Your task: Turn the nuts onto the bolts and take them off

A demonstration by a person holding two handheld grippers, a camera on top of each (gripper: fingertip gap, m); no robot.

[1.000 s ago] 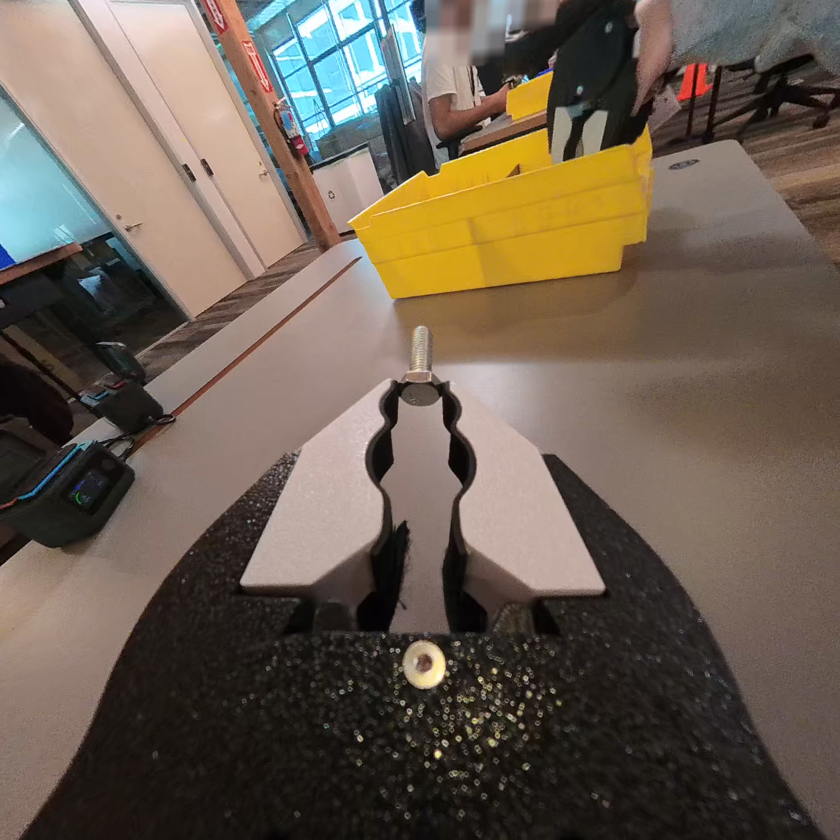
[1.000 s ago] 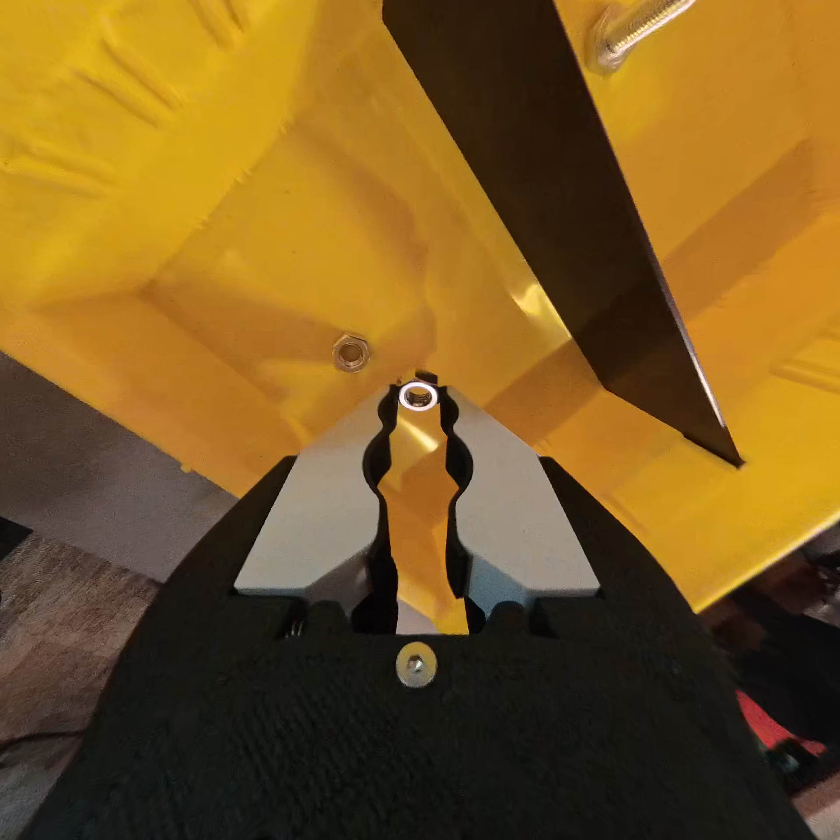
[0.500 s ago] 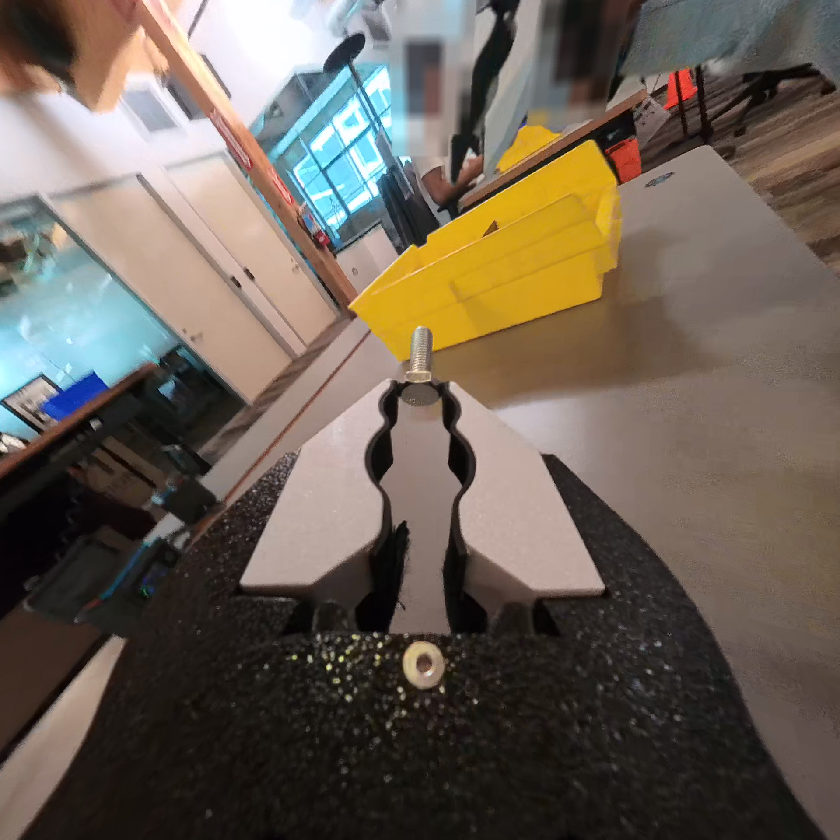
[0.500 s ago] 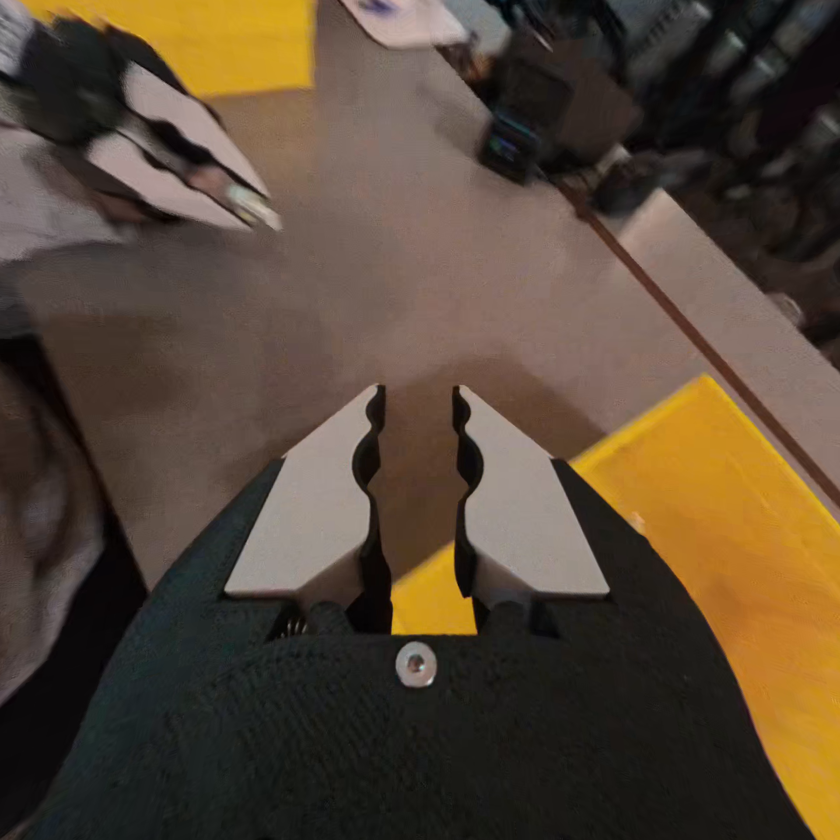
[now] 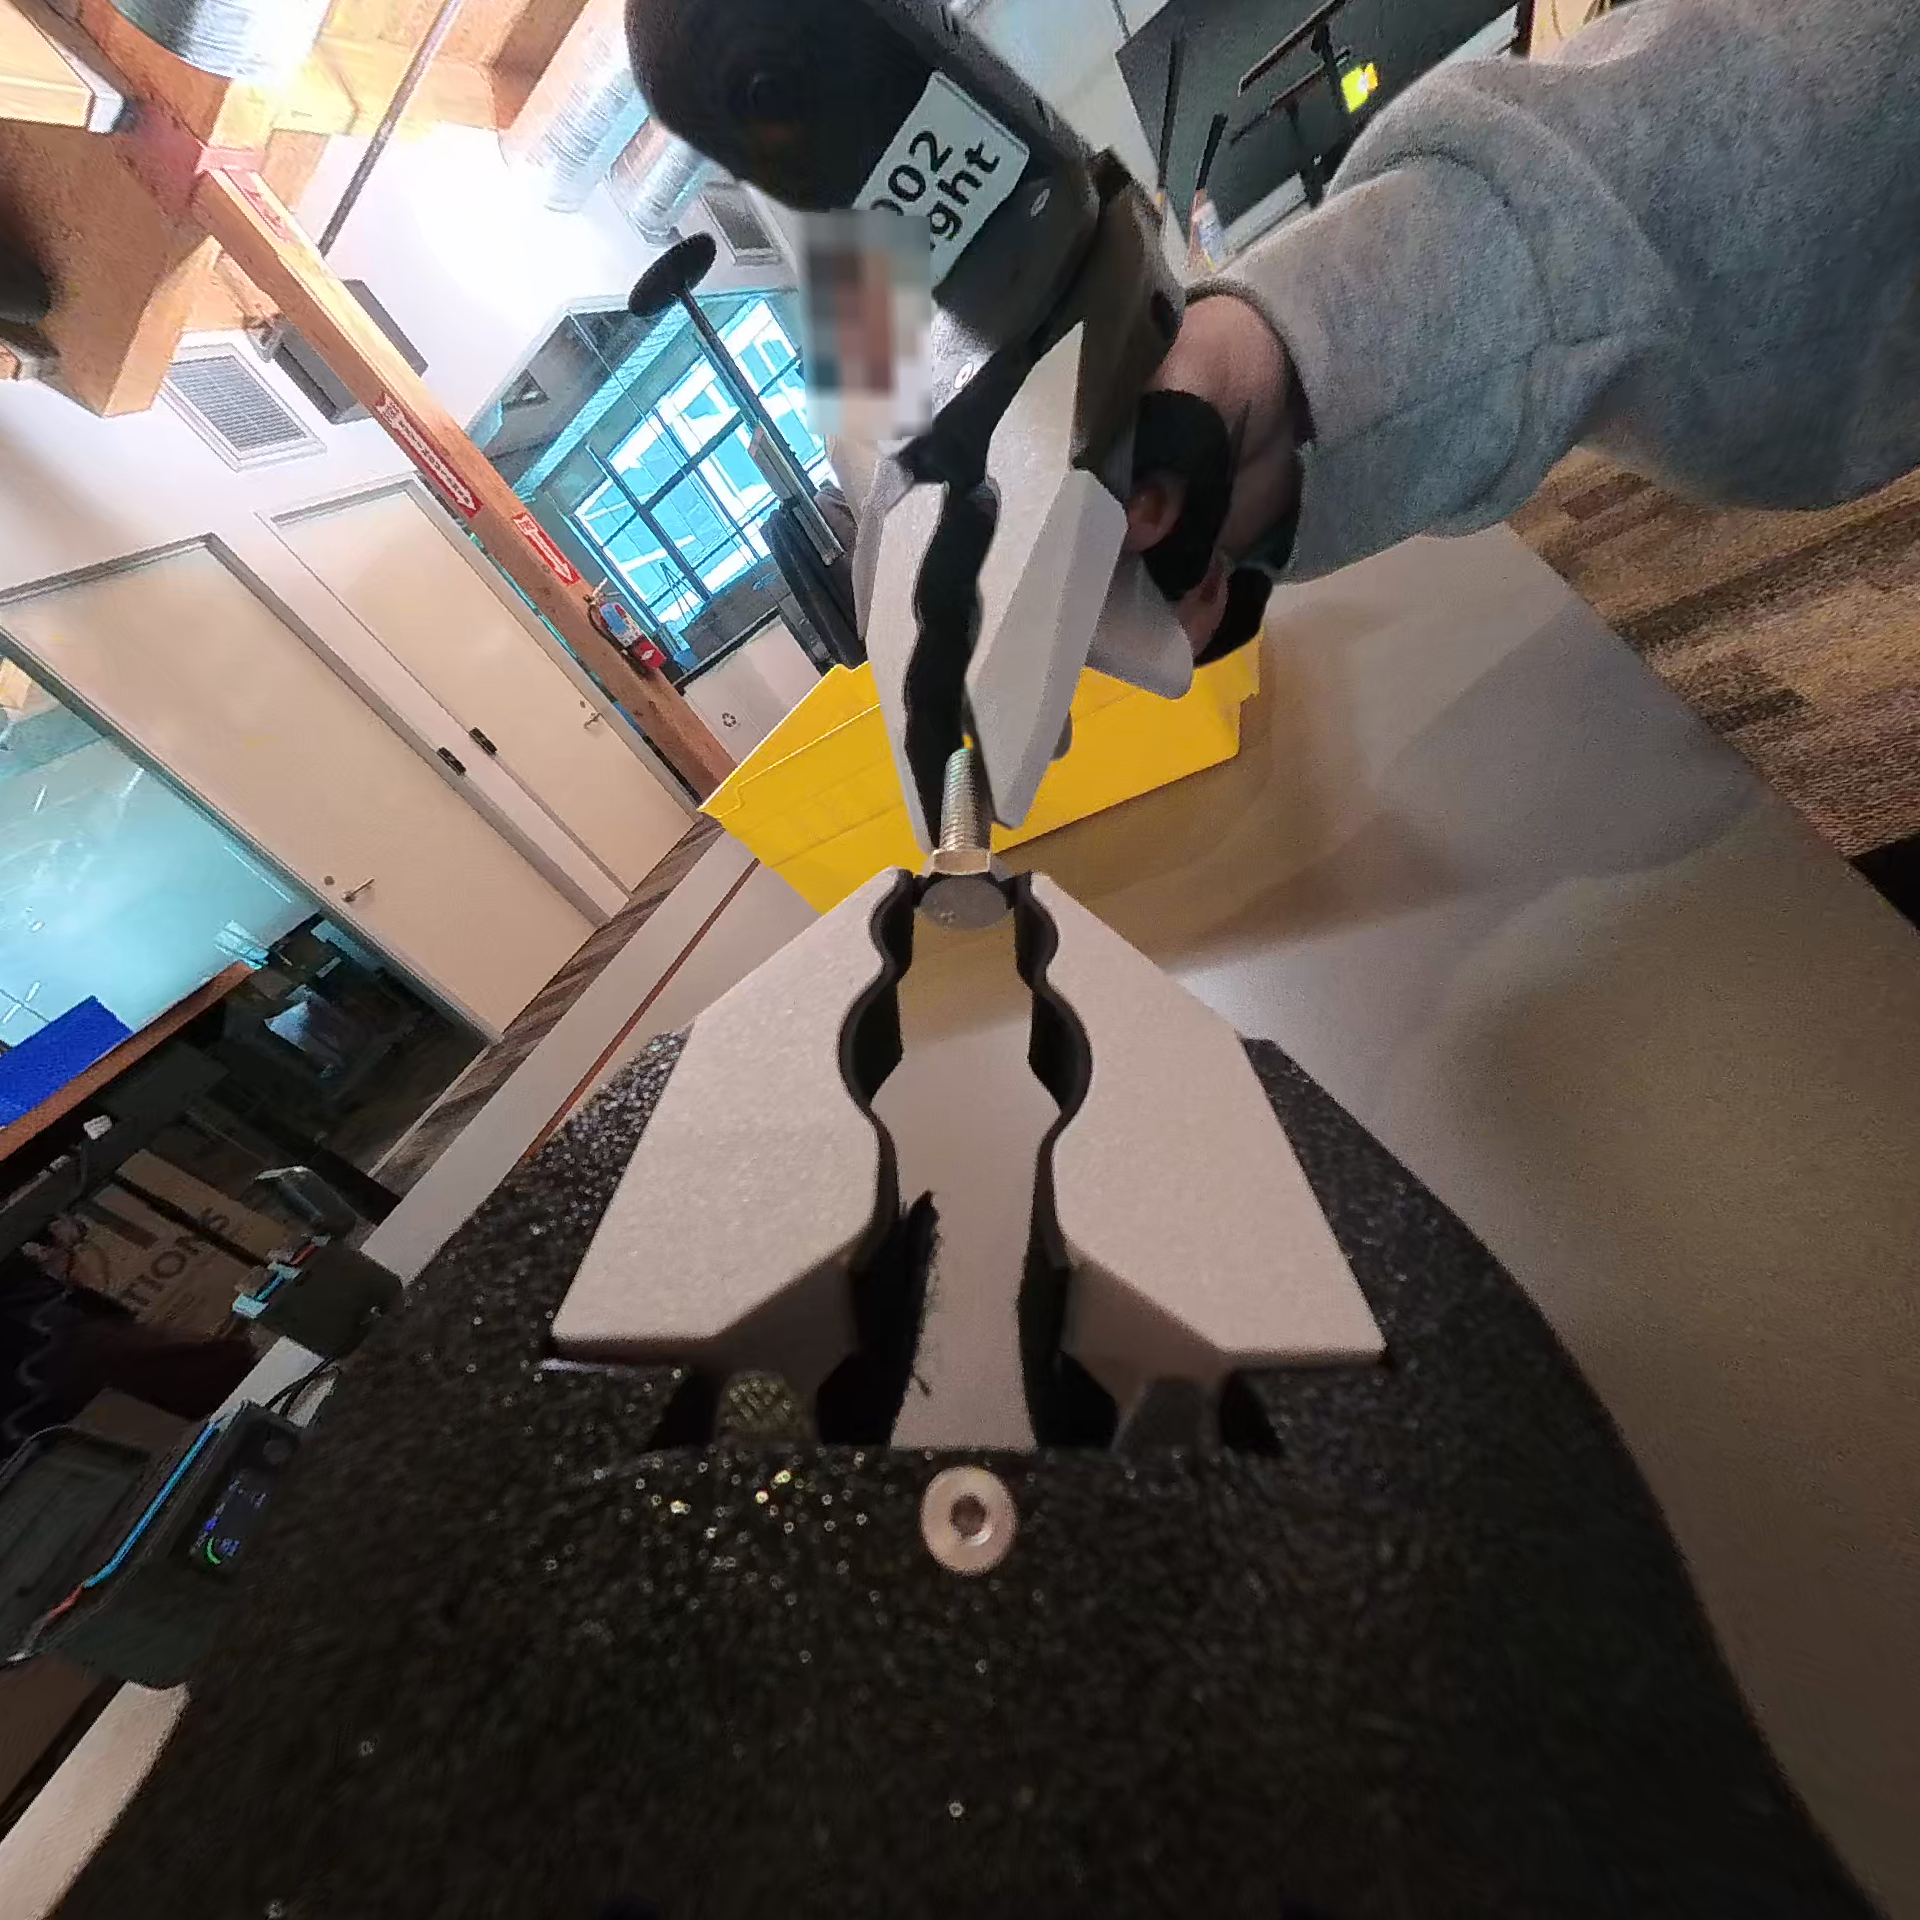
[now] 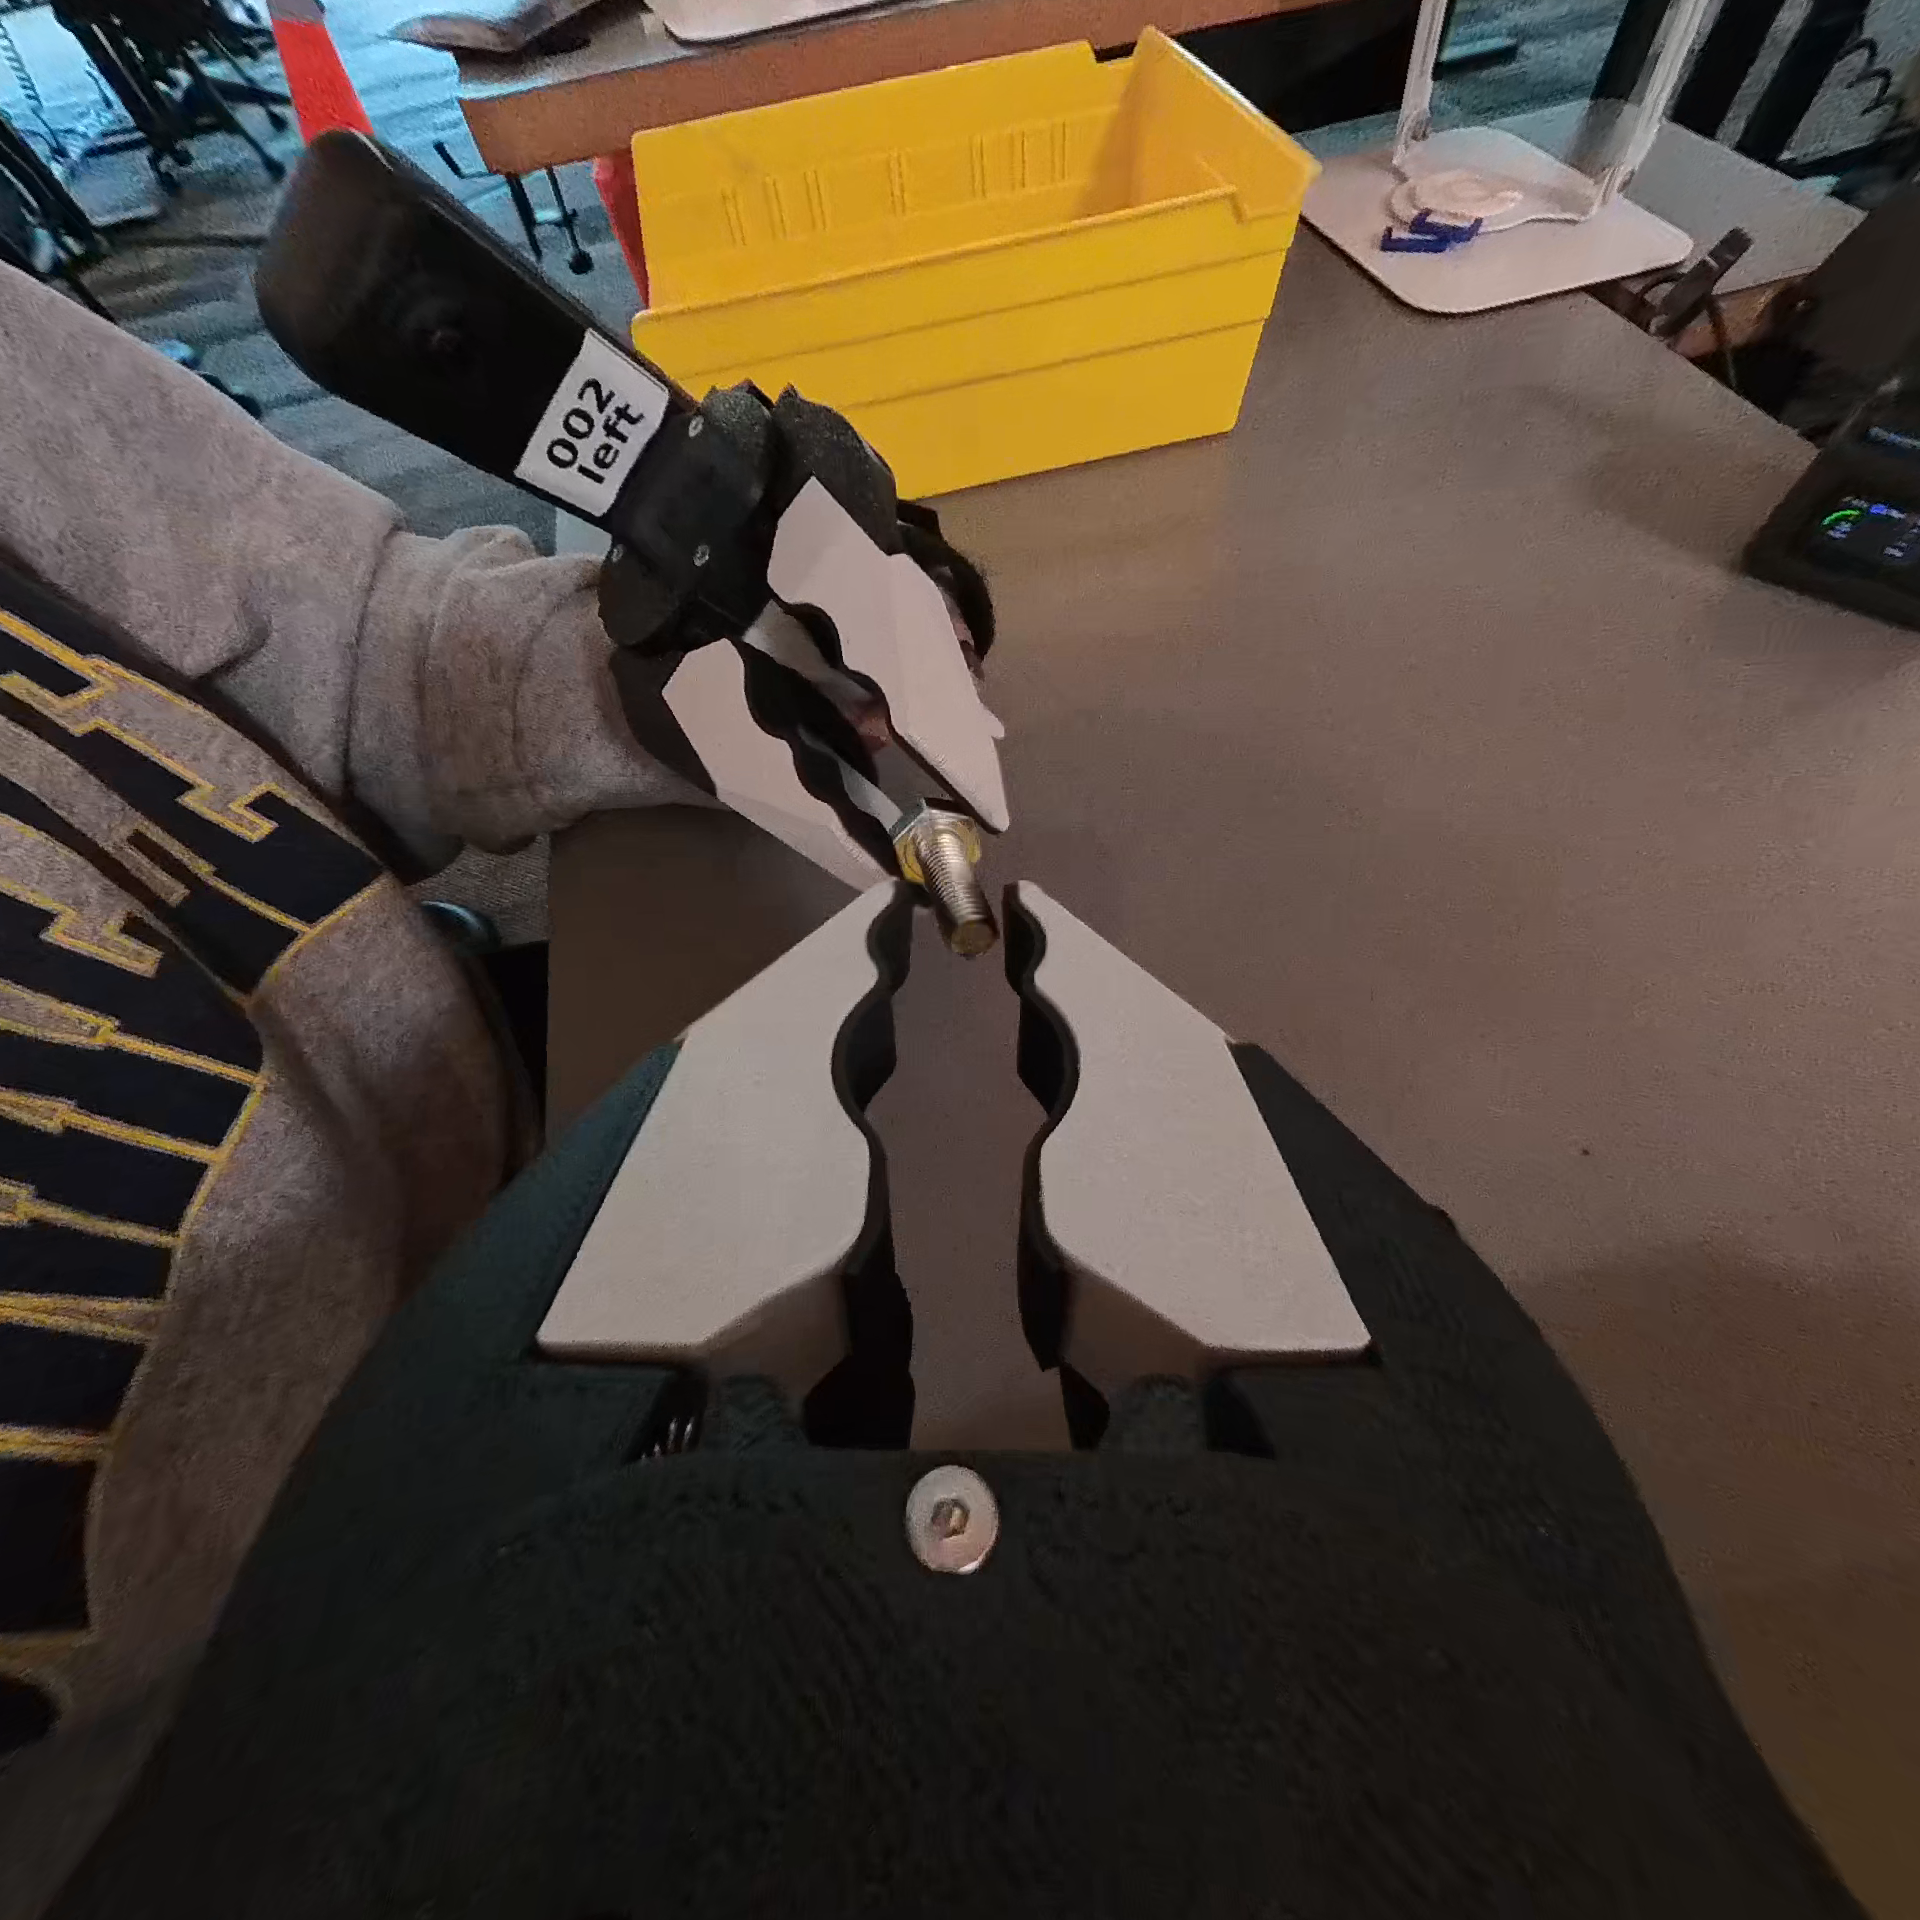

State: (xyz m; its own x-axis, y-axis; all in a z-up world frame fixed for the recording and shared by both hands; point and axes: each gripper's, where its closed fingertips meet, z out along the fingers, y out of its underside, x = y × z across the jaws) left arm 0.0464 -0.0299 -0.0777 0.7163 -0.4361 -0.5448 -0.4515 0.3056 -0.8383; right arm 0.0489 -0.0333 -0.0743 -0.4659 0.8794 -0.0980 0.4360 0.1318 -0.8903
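Observation:
My left gripper (image 5: pixel 961 883) is shut on the hex head of a silver bolt (image 5: pixel 958 805), whose threaded shaft points away from it above the grey table (image 5: pixel 1558 1039). In the right wrist view the left gripper (image 6: pixel 935 842) comes in from the left with the bolt (image 6: pixel 951 862) pointing at my right gripper (image 6: pixel 958 904). The right jaws stand a narrow gap apart, wider than the shaft, and the bolt's tip sits between the fingertips (image 6: pixel 1039 935). I see no nut in them. The right gripper (image 5: pixel 966 831) comes down from above in the left wrist view.
A yellow bin (image 6: pixel 966 281) stands on the table behind both grippers and also shows in the left wrist view (image 5: pixel 821 790). A black device with a lit screen (image 6: pixel 1849 530) sits at the right edge. A white base plate (image 6: pixel 1507 249) lies beyond it. Grey sleeves (image 6: pixel 312 623) are close. The tips of both grippers are at nearly the same place.
My right gripper left the yellow bin, where it pinched a nut, opened, and came over to the bolt's tip with no nut showing. My left gripper tilted the bolt upward.

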